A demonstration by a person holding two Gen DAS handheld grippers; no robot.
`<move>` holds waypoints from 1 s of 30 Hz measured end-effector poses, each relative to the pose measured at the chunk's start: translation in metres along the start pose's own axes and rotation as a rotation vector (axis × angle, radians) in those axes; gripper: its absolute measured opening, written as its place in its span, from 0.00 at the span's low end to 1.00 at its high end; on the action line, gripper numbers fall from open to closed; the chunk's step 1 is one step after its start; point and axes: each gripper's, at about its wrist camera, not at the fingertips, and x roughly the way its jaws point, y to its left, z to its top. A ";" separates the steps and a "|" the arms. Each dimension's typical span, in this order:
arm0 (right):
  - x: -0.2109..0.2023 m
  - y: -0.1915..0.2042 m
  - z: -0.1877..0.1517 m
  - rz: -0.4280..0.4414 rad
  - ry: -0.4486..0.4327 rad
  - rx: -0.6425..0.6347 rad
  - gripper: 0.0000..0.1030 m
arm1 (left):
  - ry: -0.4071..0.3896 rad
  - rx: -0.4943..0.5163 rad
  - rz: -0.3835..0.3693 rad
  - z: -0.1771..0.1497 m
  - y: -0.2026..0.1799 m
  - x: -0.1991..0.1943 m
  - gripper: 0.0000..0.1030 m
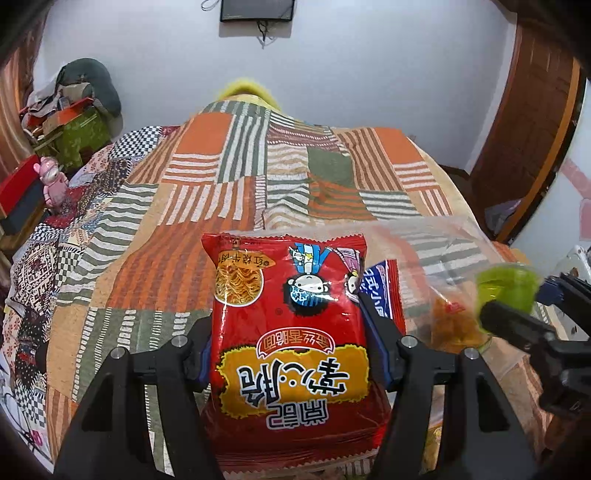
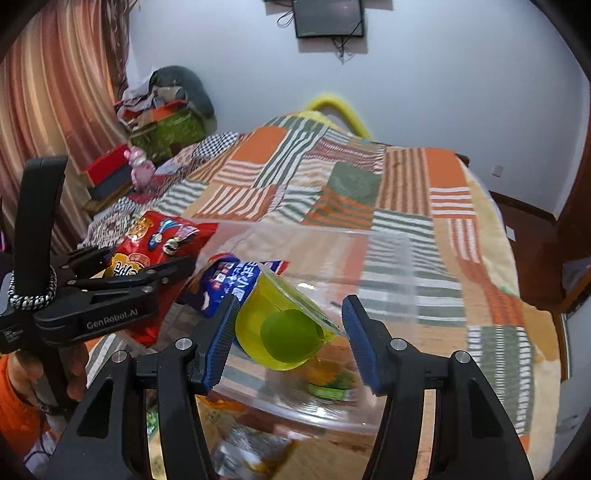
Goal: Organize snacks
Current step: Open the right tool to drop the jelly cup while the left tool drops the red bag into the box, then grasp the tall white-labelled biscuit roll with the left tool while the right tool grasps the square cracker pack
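Left gripper (image 1: 288, 325): both blue pads are pressed against the sides of a red noodle snack packet (image 1: 291, 332), which is held upright in the jaws, its print upside down in the left wrist view. Right gripper (image 2: 291, 325): jaws spread wide, and a green jelly cup (image 2: 284, 328) sits tilted between them — touching or nearly touching the left pad (image 2: 221, 339), clear of the right one. Whether the cup is supported by the fingers cannot be told.

Just beyond, a clear plastic container (image 2: 388, 258) lies on the bed, a blue snack packet (image 2: 229, 284) at its left edge and further wrapped snacks blurred beneath the jaws. The red packet is just left of the container.

Farther out — a patchwork blanket (image 2: 332, 184) covers the bed, a pink toy figure (image 1: 53, 181) at its left side. A dark screen (image 2: 328, 16) hangs on the far wall.
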 end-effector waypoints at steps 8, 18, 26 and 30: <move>0.011 0.008 -0.006 0.006 0.064 -0.017 0.53 | 0.020 0.032 -0.028 -0.006 -0.005 -0.004 0.67; -0.027 0.007 -0.006 0.000 0.001 -0.025 0.53 | -0.027 0.051 -0.053 -0.009 -0.002 -0.052 0.69; -0.060 0.001 -0.017 -0.032 -0.039 -0.005 0.53 | -0.040 0.044 -0.041 -0.023 0.015 -0.095 0.70; -0.071 -0.002 -0.026 -0.047 -0.042 0.006 0.54 | -0.020 0.067 -0.013 -0.040 0.021 -0.102 0.70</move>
